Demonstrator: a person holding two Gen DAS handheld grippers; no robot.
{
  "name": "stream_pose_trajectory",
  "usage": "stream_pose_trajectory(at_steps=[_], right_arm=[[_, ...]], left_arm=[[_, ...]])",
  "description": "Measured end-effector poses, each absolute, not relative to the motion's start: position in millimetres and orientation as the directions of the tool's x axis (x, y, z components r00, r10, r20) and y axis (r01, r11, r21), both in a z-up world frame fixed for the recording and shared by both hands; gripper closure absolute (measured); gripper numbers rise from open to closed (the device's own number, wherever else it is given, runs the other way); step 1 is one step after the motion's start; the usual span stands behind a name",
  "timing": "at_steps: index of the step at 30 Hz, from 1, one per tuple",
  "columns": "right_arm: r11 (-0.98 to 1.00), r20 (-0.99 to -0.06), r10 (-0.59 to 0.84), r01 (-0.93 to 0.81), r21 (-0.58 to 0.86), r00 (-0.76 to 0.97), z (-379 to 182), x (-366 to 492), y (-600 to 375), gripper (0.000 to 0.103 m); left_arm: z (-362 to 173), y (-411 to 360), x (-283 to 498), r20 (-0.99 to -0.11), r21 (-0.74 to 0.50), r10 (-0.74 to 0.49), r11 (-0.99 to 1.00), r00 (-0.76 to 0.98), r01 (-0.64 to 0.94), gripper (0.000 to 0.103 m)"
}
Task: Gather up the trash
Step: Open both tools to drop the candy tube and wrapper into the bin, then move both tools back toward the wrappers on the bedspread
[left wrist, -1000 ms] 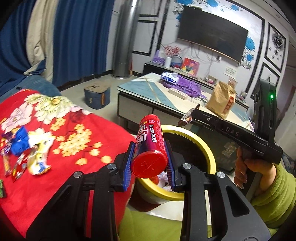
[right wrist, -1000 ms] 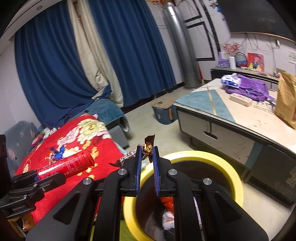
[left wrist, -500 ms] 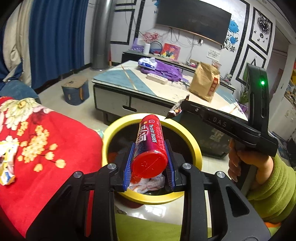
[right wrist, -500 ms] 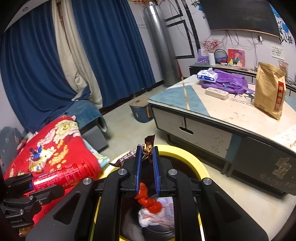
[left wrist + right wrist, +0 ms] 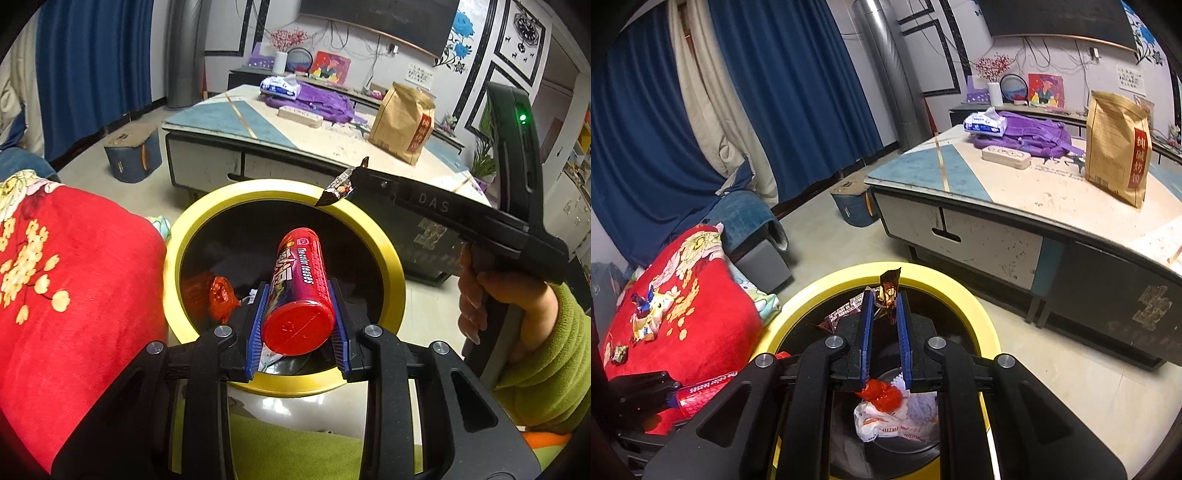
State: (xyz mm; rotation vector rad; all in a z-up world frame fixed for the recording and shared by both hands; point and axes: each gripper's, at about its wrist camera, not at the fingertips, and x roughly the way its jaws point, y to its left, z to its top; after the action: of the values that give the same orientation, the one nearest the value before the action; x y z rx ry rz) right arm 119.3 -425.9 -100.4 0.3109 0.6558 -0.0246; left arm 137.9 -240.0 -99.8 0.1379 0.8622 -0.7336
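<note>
My left gripper is shut on a red snack can and holds it over the open mouth of the yellow-rimmed trash bin. My right gripper is shut on a brown candy wrapper above the same bin. In the left wrist view the right gripper reaches in from the right with the wrapper at its tip over the bin's far rim. The can shows at lower left in the right wrist view. Red and white trash lies inside the bin.
A red flowered blanket lies left of the bin, with several wrappers on it. A low table stands behind the bin with a brown paper bag, a purple backpack and a tissue pack. A blue box sits on the floor.
Both grippers have moved from beside the blanket to over the bin and tilted downward. The can and the wrapper stay gripped.
</note>
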Motion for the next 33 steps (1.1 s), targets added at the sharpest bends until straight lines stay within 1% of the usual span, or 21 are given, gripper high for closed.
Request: stream_pose_trajectory(at_steps=[2,5,11,13,14,15,16,18,19,21,22,23,24,26,27,33], right_arm=[[0.949,-0.605,0.082,0.123,0.289,0.792,-102.4,120.5,-428.4,0.088],[0.944,-0.607,0.093,0.123,0.305,0.789,-104.5,123.6,-430.5,0.088],[0.94,-0.622,0.13,0.103,0.324,0.773,-108.4,132.4,-431.0,0.083],[0.939,-0.63,0.144,0.096,0.33,0.763,-110.9,134.9,-429.6,0.079],[0.938,-0.632,0.147,0.097,0.334,0.761,-111.6,134.6,-429.4,0.075],[0.936,-0.634,0.152,0.096,0.339,0.758,-112.5,134.5,-429.1,0.074],[0.934,-0.635,0.161,0.092,0.346,0.755,-113.5,134.9,-428.5,0.073],[0.931,-0.637,0.164,0.095,0.351,0.753,-115.0,134.5,-428.2,0.068],[0.931,-0.639,0.159,0.101,0.351,0.753,-115.4,134.0,-428.6,0.065],[0.931,-0.642,0.15,0.111,0.348,0.752,-115.7,133.7,-429.5,0.063],[0.931,-0.644,0.147,0.115,0.347,0.751,-115.7,133.7,-429.8,0.059],[0.931,-0.644,0.143,0.119,0.346,0.752,-115.4,133.5,-430.1,0.056],[0.931,-0.643,0.139,0.123,0.345,0.753,-115.1,133.0,-430.3,0.055],[0.932,-0.64,0.13,0.127,0.339,0.757,-113.4,132.0,-429.3,0.052],[0.934,-0.639,0.126,0.127,0.335,0.759,-112.8,131.6,-428.7,0.051],[0.94,-0.628,0.114,0.121,0.32,0.77,-106.2,128.9,-424.5,0.042]], left_arm=[[-102.5,-242.1,140.9,-0.741,-0.171,-0.523,0.753,0.421,0.635,0.079],[-108.7,-244.4,144.8,-0.757,-0.165,-0.509,0.756,0.41,0.633,0.079],[-115.7,-241.5,149.5,-0.765,-0.187,-0.51,0.76,0.392,0.623,0.079],[-115.3,-239.1,150.7,-0.761,-0.198,-0.516,0.761,0.392,0.618,0.074],[-115.0,-237.8,151.9,-0.759,-0.2,-0.517,0.763,0.395,0.614,0.063],[-113.5,-235.1,151.6,-0.754,-0.206,-0.522,0.765,0.4,0.611,0.055],[-111.7,-232.9,150.9,-0.747,-0.211,-0.527,0.766,0.406,0.607,0.053],[-107.9,-229.5,150.7,-0.74,-0.214,-0.527,0.773,0.418,0.597,0.045],[-107.0,-227.5,150.4,-0.737,-0.215,-0.527,0.777,0.424,0.592,0.043],[-103.7,-223.9,149.6,-0.731,-0.222,-0.528,0.783,0.431,0.582,0.034],[-101.9,-221.0,149.3,-0.727,-0.23,-0.533,0.784,0.434,0.577,0.031],[-100.4,-219.0,149.3,-0.724,-0.233,-0.534,0.786,0.437,0.573,0.024],[-98.8,-216.9,149.2,-0.72,-0.236,-0.535,0.787,0.442,0.569,0.019],[-94.7,-213.1,148.8,-0.709,-0.239,-0.536,0.794,0.458,0.559,0.015],[-93.2,-211.1,148.7,-0.706,-0.239,-0.534,0.798,0.465,0.553,0.012],[-79.3,-198.5,144.5,-0.684,-0.215,-0.507,0.827,0.524,0.52,0.011]])
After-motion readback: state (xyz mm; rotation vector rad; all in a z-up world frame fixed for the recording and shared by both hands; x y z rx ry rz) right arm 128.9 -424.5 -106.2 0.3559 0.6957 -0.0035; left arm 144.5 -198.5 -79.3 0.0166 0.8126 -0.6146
